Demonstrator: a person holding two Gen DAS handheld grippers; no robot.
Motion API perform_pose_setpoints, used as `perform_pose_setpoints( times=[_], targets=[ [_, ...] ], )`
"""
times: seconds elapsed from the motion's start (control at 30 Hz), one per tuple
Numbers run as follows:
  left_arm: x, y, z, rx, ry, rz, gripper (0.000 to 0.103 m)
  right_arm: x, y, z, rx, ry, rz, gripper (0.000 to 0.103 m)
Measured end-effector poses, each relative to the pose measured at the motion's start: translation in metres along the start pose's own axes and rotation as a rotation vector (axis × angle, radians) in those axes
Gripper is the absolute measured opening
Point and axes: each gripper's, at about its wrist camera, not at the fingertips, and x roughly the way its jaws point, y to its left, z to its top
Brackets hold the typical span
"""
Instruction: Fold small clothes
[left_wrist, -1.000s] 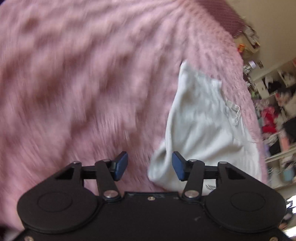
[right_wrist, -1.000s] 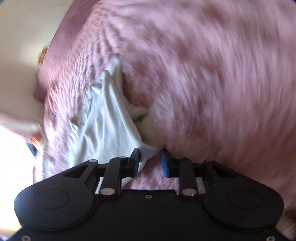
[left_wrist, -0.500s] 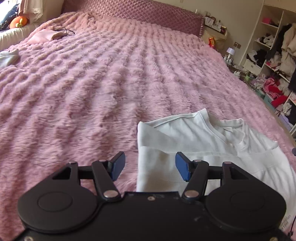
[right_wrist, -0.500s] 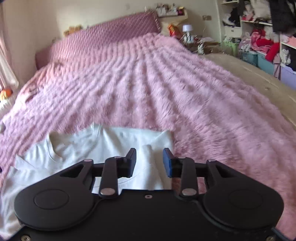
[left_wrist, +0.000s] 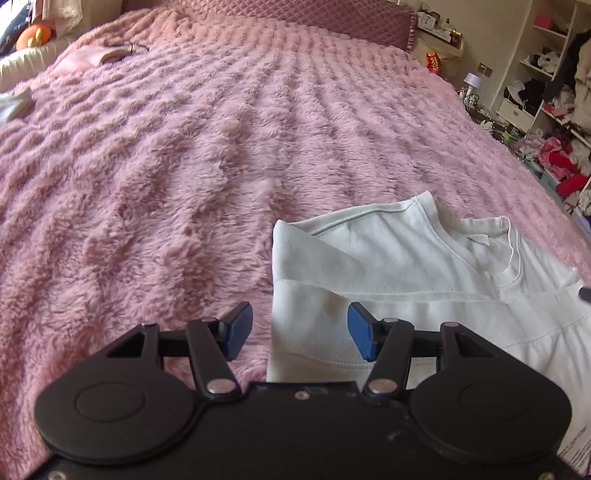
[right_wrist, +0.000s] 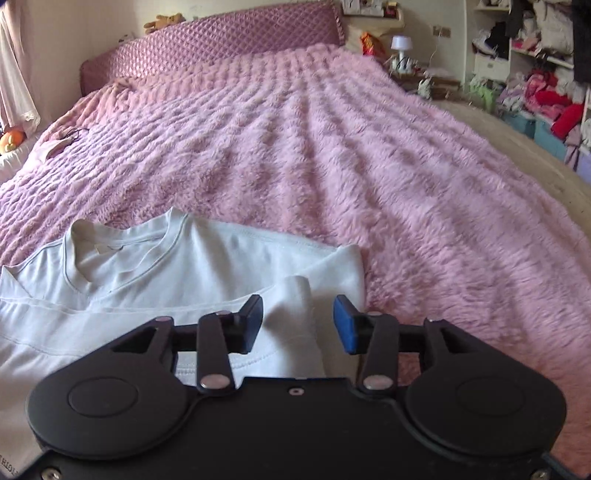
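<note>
A small white T-shirt (left_wrist: 406, 266) lies on the pink fluffy bed cover (left_wrist: 184, 166), its lower part folded up over the chest, collar facing away. My left gripper (left_wrist: 300, 332) is open over the shirt's left folded edge. In the right wrist view the same shirt (right_wrist: 184, 266) lies at lower left. My right gripper (right_wrist: 297, 324) is open over the shirt's right corner, where a raised fold of cloth (right_wrist: 299, 299) stands between the fingers without being pinched.
The quilted headboard (right_wrist: 221, 40) is at the far end. A pink garment (left_wrist: 92, 57) and a white cloth (left_wrist: 14, 105) lie far left. Cluttered shelves (left_wrist: 546, 92) and clothes piles (right_wrist: 546, 99) stand right of the bed.
Both grippers swung from a blurred, tilted view to level over the bed. The shirt now lies flat with its hem folded up. My right gripper has opened wider.
</note>
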Motion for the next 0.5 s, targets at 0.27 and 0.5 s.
perform_pose_setpoints(
  times=[0.27,0.5],
  targets=[
    [0.018,-0.003,0.005,0.014,0.024,0.023,0.045,0.002,0.005,-0.007,-0.009,0.025,0.03,0.043],
    [0.017,-0.006,0.006,-0.031,0.006,0.055,0.011,0.0,0.001,-0.007,0.004,0.036,0.022,0.015]
  ],
)
